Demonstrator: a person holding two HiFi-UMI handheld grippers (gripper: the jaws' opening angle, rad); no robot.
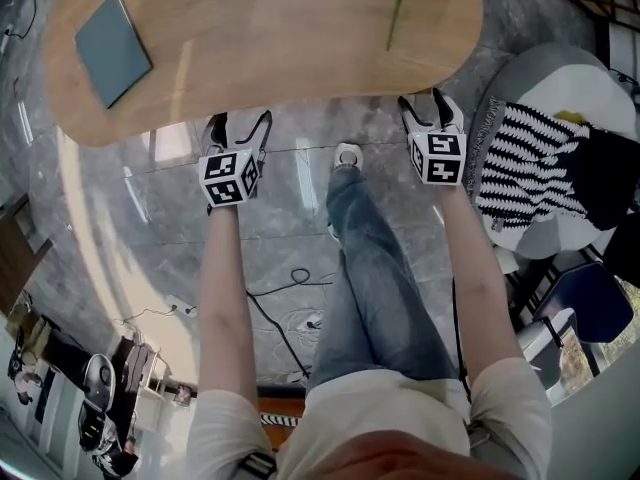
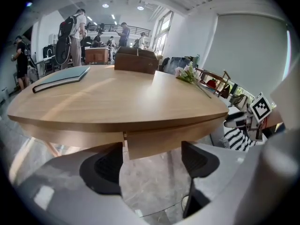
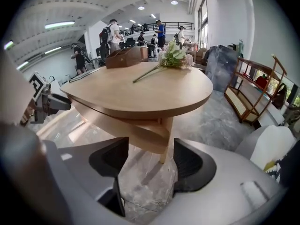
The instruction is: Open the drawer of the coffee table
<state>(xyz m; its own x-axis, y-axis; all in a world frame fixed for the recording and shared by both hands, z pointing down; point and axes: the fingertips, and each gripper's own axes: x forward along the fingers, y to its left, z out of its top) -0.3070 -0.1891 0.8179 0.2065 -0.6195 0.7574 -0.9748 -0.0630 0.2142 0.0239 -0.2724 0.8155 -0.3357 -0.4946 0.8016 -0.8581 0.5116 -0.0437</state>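
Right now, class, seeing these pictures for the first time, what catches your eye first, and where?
The oval wooden table fills the top of the head view, with a grey-blue book at its left and a flower at its right. Just below its near edge, the left gripper and right gripper hang side by side, jaws open, gripping nothing.

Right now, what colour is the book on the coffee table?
Muted grey-blue. The book shows best in the head view, lying flat on the coffee table.
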